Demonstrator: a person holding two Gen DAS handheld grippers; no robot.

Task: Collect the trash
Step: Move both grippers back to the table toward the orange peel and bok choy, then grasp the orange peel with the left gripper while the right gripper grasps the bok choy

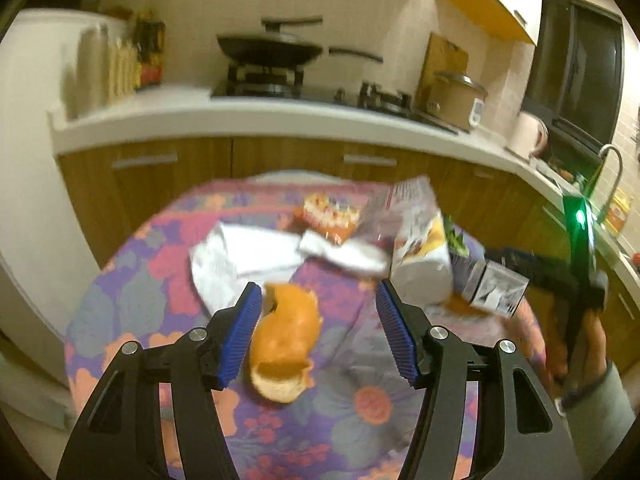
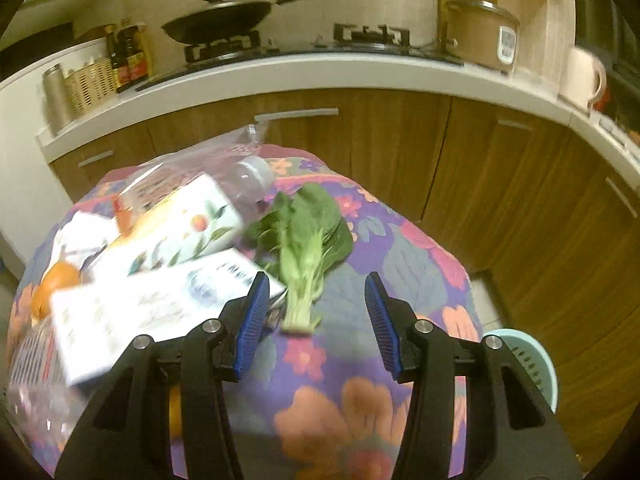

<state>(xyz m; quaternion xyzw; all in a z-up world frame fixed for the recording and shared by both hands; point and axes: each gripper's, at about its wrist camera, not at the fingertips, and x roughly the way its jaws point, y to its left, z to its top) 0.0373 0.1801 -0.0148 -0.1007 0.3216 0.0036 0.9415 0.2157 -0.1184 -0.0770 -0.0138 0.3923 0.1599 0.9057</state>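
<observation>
An orange peel (image 1: 286,340) sits between the fingers of my left gripper (image 1: 317,285), close against the left pad and apart from the right one; the jaws are open. Behind it on the floral tablecloth (image 1: 360,400) are crumpled white paper (image 1: 240,256), a snack wrapper (image 1: 328,212), a carton (image 1: 420,240) and a small box (image 1: 496,288). My right gripper (image 2: 317,280) is open over a leafy green vegetable (image 2: 308,240), whose stem end lies between the pads without touching them. To its left are a carton (image 2: 188,224), a white box (image 2: 152,308) and a plastic bottle (image 2: 252,180).
A pale teal basket (image 2: 532,364) stands beside the table at lower right. Behind the table runs a counter (image 2: 320,76) with wooden cabinets, a wok (image 2: 220,20) on the stove, a rice cooker (image 2: 480,36) and a mug (image 2: 582,76). A hand (image 1: 592,344) holds the right gripper.
</observation>
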